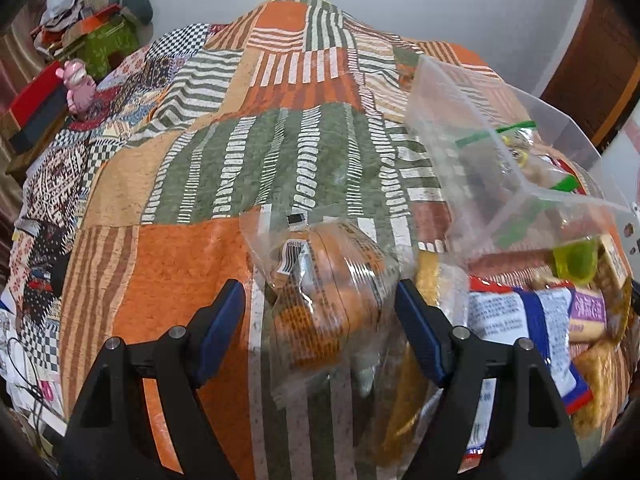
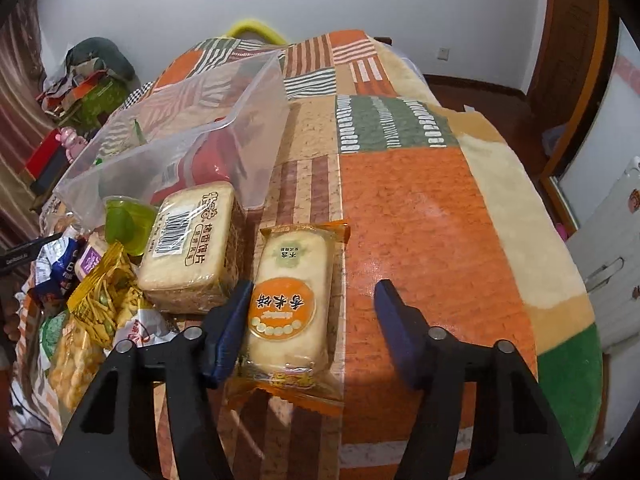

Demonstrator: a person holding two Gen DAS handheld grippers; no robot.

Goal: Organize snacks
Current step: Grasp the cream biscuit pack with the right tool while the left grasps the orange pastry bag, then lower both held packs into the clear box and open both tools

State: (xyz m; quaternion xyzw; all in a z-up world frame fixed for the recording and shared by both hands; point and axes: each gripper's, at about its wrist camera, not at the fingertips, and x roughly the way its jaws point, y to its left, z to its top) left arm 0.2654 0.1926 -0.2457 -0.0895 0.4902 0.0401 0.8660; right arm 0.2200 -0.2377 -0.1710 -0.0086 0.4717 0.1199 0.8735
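My left gripper (image 1: 320, 300) is open around an orange-printed clear snack bag (image 1: 324, 288) that lies on the patchwork cloth. The bag sits between the blue pads, untouched on the left side. A clear plastic bin (image 1: 480, 140) with green-sealed bags stands to the right, and several snack packs (image 1: 520, 316) lie in front of it. My right gripper (image 2: 310, 300) is open over an orange rice-cracker pack (image 2: 290, 300) that lies flat on the cloth by the left pad. A toast-slice pack (image 2: 190, 240) lies just left of it. The bin also shows in the right wrist view (image 2: 192, 120).
A green jelly cup (image 2: 126, 222), a yellow snack bag (image 2: 104, 296) and several other packs crowd the left of the right wrist view. A pink toy (image 1: 76, 84) and boxes (image 1: 36, 108) sit beyond the cloth's far left edge. White drawers (image 2: 600, 248) stand to the right.
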